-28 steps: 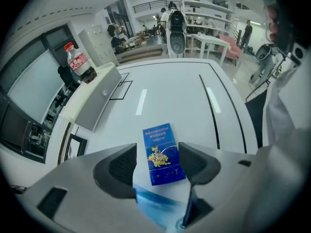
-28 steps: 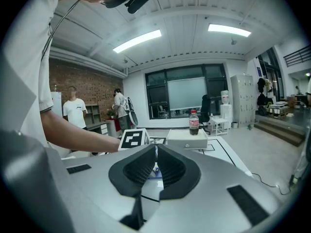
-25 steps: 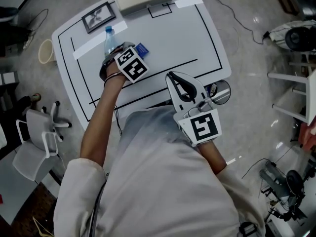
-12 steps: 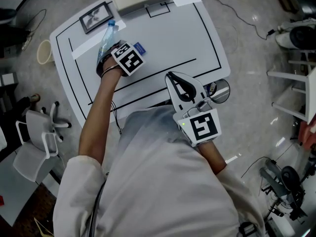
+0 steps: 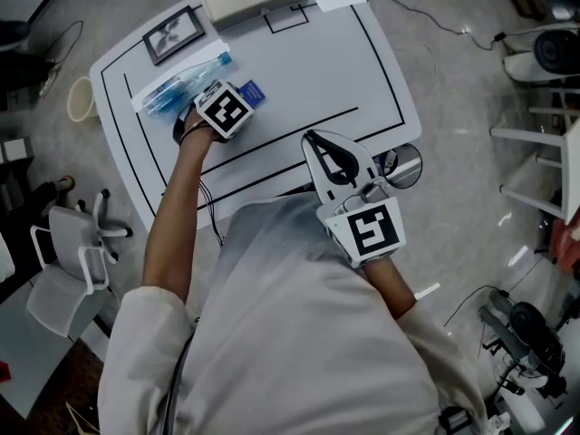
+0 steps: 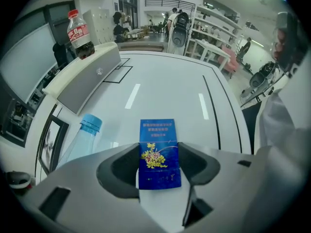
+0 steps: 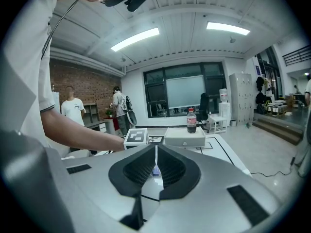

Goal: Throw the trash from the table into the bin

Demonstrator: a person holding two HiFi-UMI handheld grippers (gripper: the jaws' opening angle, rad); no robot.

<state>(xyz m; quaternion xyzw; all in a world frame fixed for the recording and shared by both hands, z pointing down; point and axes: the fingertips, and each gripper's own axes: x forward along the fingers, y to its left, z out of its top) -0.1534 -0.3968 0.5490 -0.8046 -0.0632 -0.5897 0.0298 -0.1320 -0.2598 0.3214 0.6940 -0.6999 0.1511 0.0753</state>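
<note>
— How does the left claw (image 6: 159, 152) stand?

— Its jaws are apart by about the width of a flat blue packet with a yellow flower print (image 6: 158, 132). The packet lies between them on the white tabletop with black lines (image 5: 317, 62). The jaw edges run right along the packet's long sides; whether they press it cannot be told.

— What lies next to it?

— Just left of that claw, a clear plastic bottle with a blue cap (image 5: 186, 82) lies on its side, with the cap toward the tabletop's far end.

— And the right claw (image 7: 155, 154)?

— Its jaws are drawn together to a thin slit, with nothing in them. The person holds it over the tabletop's near edge, well apart from the packet and the bottle.

— Farther out?

— A pale grey flat box (image 6: 87, 76) at the far end carries a dark soda bottle with a red label (image 6: 80, 30). A black-framed picture (image 5: 178, 31) lies beside the box. On the floor off the tabletop's left side stands a pale round container (image 5: 83, 95).
</note>
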